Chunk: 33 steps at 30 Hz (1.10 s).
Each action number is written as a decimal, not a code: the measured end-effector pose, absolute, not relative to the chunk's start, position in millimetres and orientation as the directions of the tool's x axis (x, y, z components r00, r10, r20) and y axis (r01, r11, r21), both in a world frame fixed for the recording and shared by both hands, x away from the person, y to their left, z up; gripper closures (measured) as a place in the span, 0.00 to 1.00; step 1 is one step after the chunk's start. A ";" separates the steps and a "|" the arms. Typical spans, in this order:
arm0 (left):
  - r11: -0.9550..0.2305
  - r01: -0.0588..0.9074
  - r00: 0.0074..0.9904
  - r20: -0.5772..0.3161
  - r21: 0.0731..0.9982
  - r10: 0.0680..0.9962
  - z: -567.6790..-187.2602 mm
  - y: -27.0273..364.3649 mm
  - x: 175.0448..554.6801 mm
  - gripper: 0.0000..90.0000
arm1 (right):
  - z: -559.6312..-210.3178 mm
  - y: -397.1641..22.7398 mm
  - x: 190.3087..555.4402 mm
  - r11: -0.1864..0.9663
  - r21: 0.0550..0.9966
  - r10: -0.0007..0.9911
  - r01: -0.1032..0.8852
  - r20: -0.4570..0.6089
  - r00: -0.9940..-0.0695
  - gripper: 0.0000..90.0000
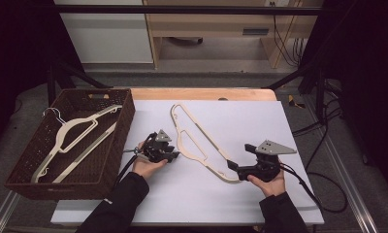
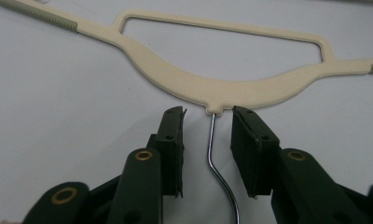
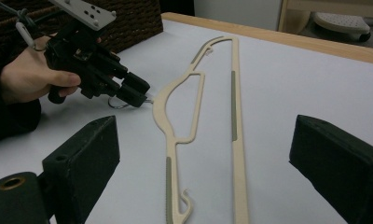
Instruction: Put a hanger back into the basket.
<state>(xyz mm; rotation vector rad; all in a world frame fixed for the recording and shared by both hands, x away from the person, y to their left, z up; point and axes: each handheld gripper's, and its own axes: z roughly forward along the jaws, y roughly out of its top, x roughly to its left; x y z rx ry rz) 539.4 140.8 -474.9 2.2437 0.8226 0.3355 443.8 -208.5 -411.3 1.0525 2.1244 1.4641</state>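
A cream plastic hanger lies flat on the white table top, running from the far middle toward the near right. Its thin metal hook points at my left gripper. In the left gripper view the hook wire runs between the two pads of that gripper, with a gap on each side, so the gripper is open around it. My right gripper is open wide at the hanger's near end, and the hanger stretches away between its jaws. The left gripper appears there too.
A dark woven basket stands at the table's left edge with another cream hanger inside. A wooden strip borders the far side of the white top. Cables hang off the right side.
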 end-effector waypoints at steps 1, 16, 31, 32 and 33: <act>-0.547 0.461 0.764 0.001 0.699 0.645 -474.6 141.2 539.6 0.75 | -411.5 -208.6 443.9 0.191 0.907 0.738 0.375 0.119 -0.664 0.09; -0.557 0.461 0.758 0.020 0.691 0.652 -474.8 136.2 535.2 0.94 | -412.4 -206.7 444.9 0.185 0.904 0.735 0.386 0.134 -0.664 0.10; -0.565 0.470 0.779 -0.018 0.678 0.627 -470.3 137.9 534.7 0.98 | -411.7 -197.6 451.6 0.199 0.901 0.721 0.385 0.131 -0.680 0.11; -0.571 0.466 0.783 -0.015 0.676 0.622 -468.1 138.1 533.4 0.99 | -411.3 -195.2 452.5 0.199 0.900 0.719 0.387 0.134 -0.681 0.11; -0.567 0.462 0.783 -0.013 0.682 0.622 -465.8 138.1 532.0 0.99 | -411.1 -193.0 453.7 0.201 0.900 0.717 0.385 0.133 -0.684 0.11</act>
